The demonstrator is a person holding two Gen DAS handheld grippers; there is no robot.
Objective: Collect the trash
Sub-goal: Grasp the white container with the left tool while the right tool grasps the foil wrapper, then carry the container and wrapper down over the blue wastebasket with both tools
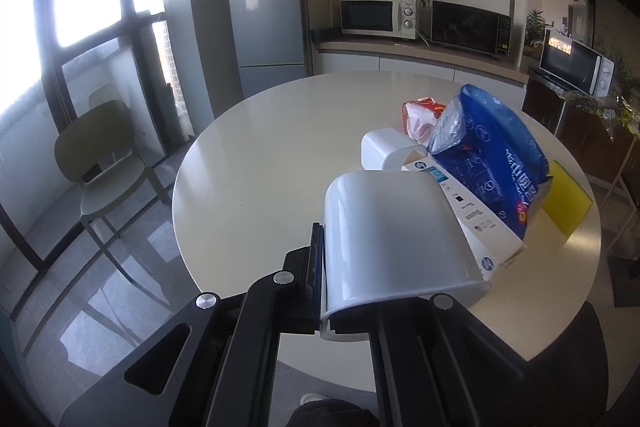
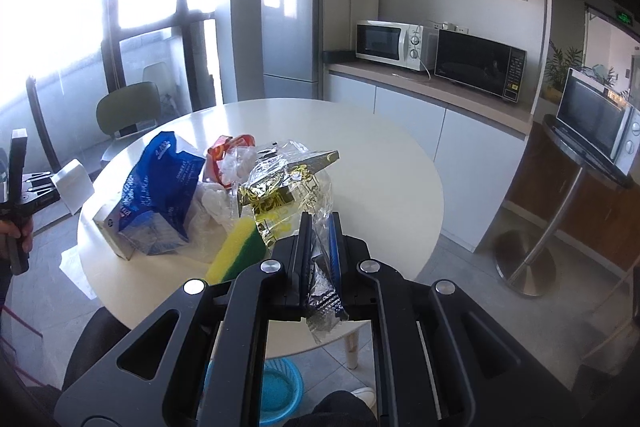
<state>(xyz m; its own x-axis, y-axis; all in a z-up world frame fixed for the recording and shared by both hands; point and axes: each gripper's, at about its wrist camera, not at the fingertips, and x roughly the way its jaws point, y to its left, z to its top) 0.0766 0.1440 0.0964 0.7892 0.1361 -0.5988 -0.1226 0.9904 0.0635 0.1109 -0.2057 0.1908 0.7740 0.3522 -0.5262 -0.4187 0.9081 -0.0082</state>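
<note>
- The left tool [image 1: 320, 267] is closed tight on the rim of a white plastic bin [image 1: 396, 239], which it holds above the near edge of the round white table [image 1: 260, 155].
- The right tool [image 2: 318, 247] is clamped on a crinkled clear-and-gold wrapper [image 2: 288, 187], which is held above the table.
- In the left wrist view the trash sits at about 2 o'clock from the bin: a white printed box [image 1: 472, 211] just behind it, and a blue plastic pack [image 1: 492, 147] leaning on that box.
- A red-and-white wrapper [image 1: 420, 115] lies beyond the pack.
- A second small white container [image 1: 384, 151] sits just beside the box, at 12 o'clock from the bin.
- A yellow-and-green sponge [image 2: 240, 247] lies near the right tool, at about 9 o'clock from its tips in the right wrist view.
- A blue basin [image 2: 276, 387] stands on the floor under the table.
</note>
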